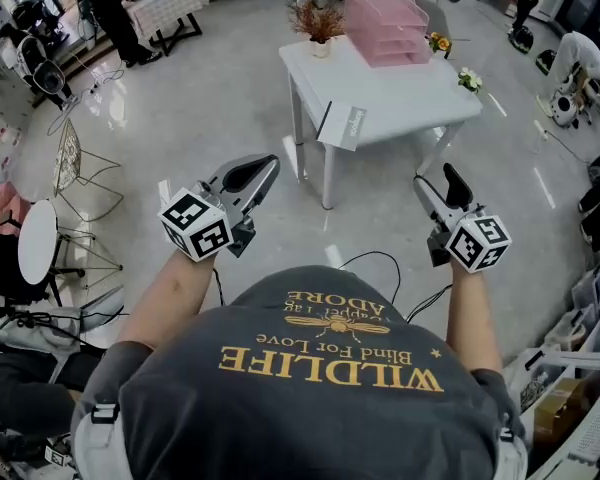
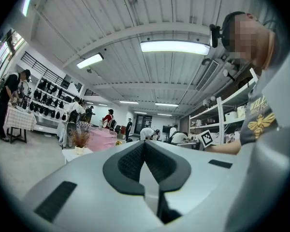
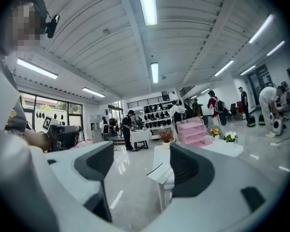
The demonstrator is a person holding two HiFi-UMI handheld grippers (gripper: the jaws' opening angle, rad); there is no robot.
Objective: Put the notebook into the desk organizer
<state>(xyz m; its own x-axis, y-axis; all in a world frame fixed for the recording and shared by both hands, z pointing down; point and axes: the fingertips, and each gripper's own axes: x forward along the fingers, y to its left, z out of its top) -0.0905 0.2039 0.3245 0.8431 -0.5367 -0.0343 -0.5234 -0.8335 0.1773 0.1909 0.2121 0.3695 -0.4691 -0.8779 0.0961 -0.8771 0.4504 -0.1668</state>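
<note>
Obs., standing by: person is well back from the white table, both grippers held out roughly level, nothing carried.

- Left gripper: clenched, pads meeting, nothing btwn them (own view confirms).
- Right gripper: released, jaws wide apart. Only floor and the far table show btwn them.
- Notebook: at the table's near edge, part of it past the edge as far as I can tell. Also seen from the right gripper view. Untouched, so task not begun.
- Desk organizer: pink, stacked trays, at the table's far side, well apart from the notebook. A vase of dried stems stands just beside it.

Risks (my judgement):
1. Notebook hangs off the edge, so a clumsy first touch could tip it to the floor. Grip the overhang, don't push it.
2. Thin, flat item, so a one-corner pinch could let it swing or slip.
3. Tray slots look shallow. Notebook may catch a tray lip and shove the light organizer back, or into the vase.
4. Cable trails on the floor in front of the person: trip or snag hazard on approach.

Writing: T-shirt reads "WILDLIFE", "Blind For Love", "ADORE". One smaller line is illegible. Notebook cover has print, too small to read. Marker cubes carry b/w square patterns, no text.
</note>
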